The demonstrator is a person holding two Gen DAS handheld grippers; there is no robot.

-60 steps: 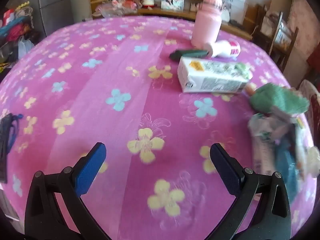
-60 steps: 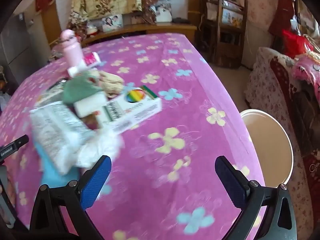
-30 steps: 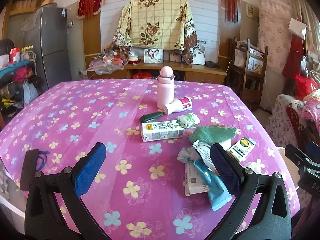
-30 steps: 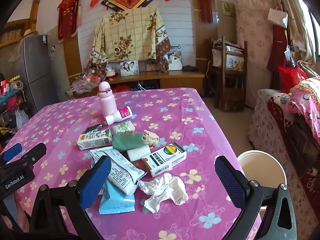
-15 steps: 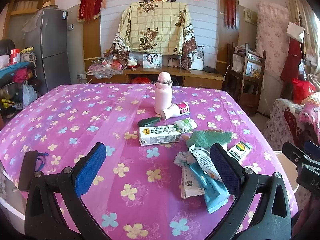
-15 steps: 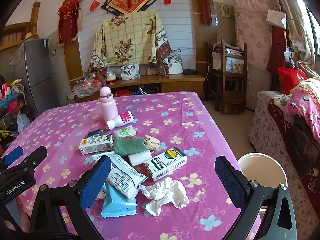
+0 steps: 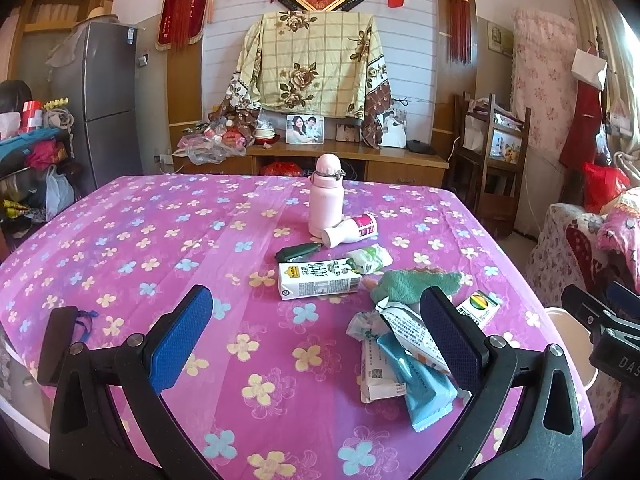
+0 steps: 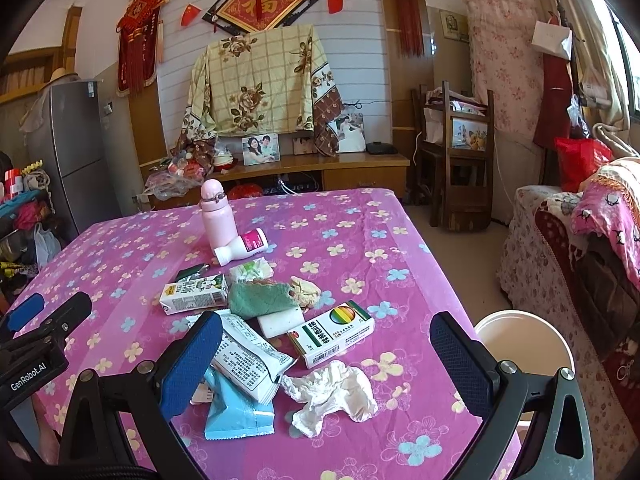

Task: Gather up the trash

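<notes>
- Hidden: my right gripper's [image 8: 326,356] near finger covers part of the printed wrapper [image 8: 244,354]; the blue packet [image 8: 236,408] lies half under that wrapper. The bin [image 8: 524,344], lower right beside the table [image 8: 352,240], is cut by my other finger. Box lettering is too small to read.
- Left gripper [image 7: 316,340]: spread wide, holding nothing, above the cloth at lower centre.
- Right gripper: equally wide, empty, touching nothing.
- Trash, mid-table cluster: crumpled white tissue [image 8: 330,394], glossy rainbow-marked box [image 8: 332,338], rectangular milk carton [image 8: 194,294], nubbly green cloth [image 8: 260,298].
- Pink bottle [image 8: 218,216] upright behind; small white bottle [image 8: 242,246] on its side against it.
</notes>
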